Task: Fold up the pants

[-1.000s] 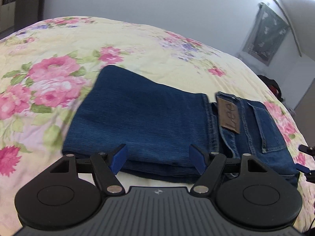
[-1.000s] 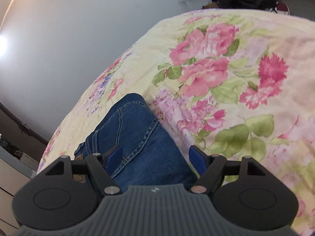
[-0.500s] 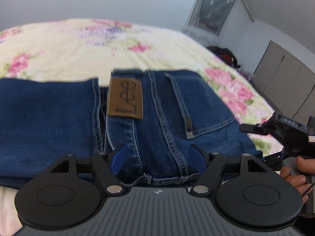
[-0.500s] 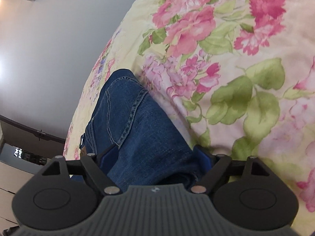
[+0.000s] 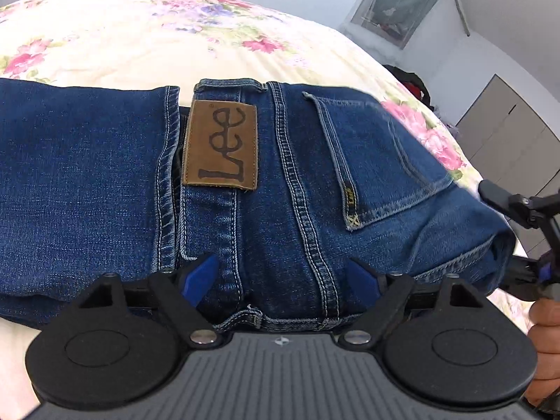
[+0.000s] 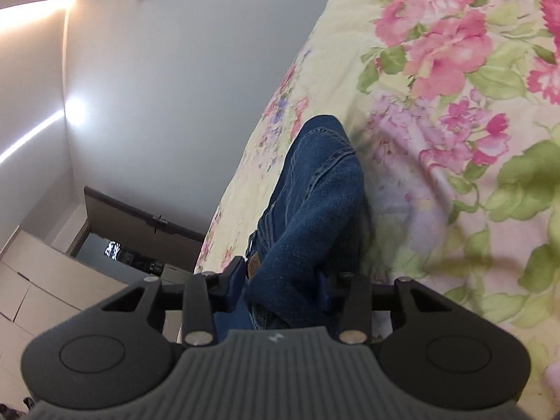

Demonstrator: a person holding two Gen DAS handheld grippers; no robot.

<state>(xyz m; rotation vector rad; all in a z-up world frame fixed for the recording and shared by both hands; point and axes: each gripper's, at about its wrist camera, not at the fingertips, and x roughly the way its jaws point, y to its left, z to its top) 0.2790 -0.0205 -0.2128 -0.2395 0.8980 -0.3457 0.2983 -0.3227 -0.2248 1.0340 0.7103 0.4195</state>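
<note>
Hiding R gripper (image 6: 280, 288) fingers (image 6: 233, 280): bunched jeans (image 6: 315, 217) edge, grip unclear.

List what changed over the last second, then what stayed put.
The left gripper slid from the folded legs to the waistband end of the jeans and remains open over it. The right gripper narrowed around the jeans' right end, fabric bunched between its fingers; a full clamp cannot be confirmed. The jeans stayed folded on the floral bedspread.
</note>
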